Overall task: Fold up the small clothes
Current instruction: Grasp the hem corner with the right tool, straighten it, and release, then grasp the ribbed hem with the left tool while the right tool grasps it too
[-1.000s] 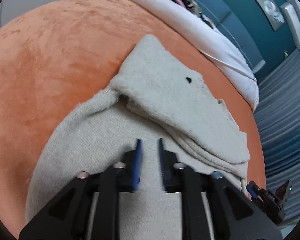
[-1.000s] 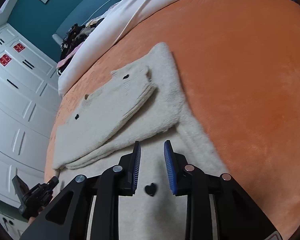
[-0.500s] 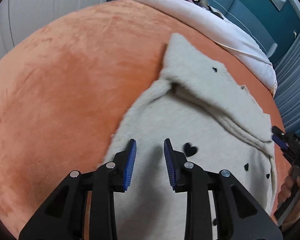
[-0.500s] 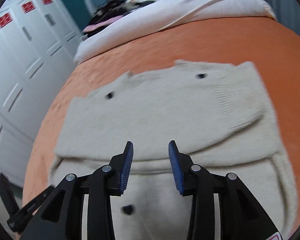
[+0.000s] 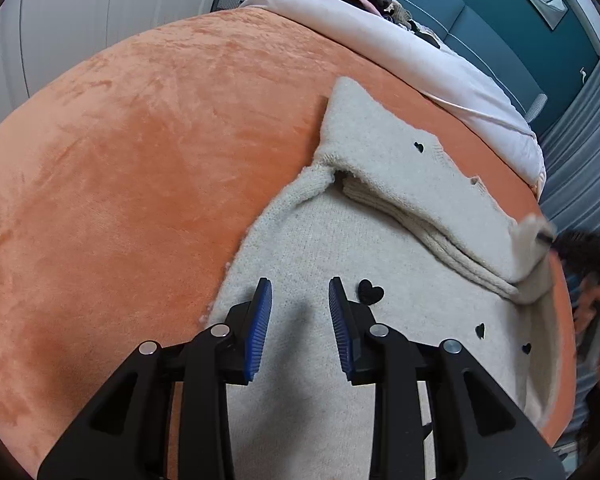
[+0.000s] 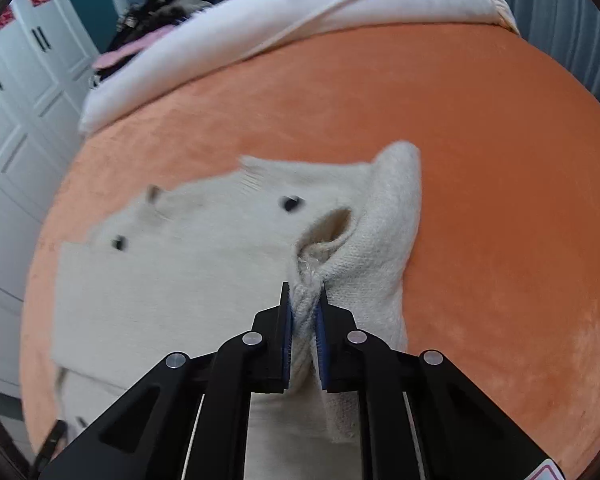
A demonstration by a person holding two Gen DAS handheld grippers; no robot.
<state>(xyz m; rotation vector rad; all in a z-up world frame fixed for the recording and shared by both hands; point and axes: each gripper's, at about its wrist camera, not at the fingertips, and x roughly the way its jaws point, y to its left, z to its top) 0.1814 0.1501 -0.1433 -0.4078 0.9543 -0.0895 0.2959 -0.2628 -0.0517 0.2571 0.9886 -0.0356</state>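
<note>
While one cream knitted sweater with small black hearts [image 5: 380,208] is lying part-folded on the orange plush bedspread [image 5: 120,152], the left gripper [image 5: 300,312] is hovering over its near left edge, jaws gaping wide and gripping nothing. Four hearts are showing in the left view, two in the right. The right gripper [image 6: 303,312] is pinching a bunched fold of the sweater's right edge, jaws nearly closed. One white duvet [image 5: 400,52] is lying behind.
</note>
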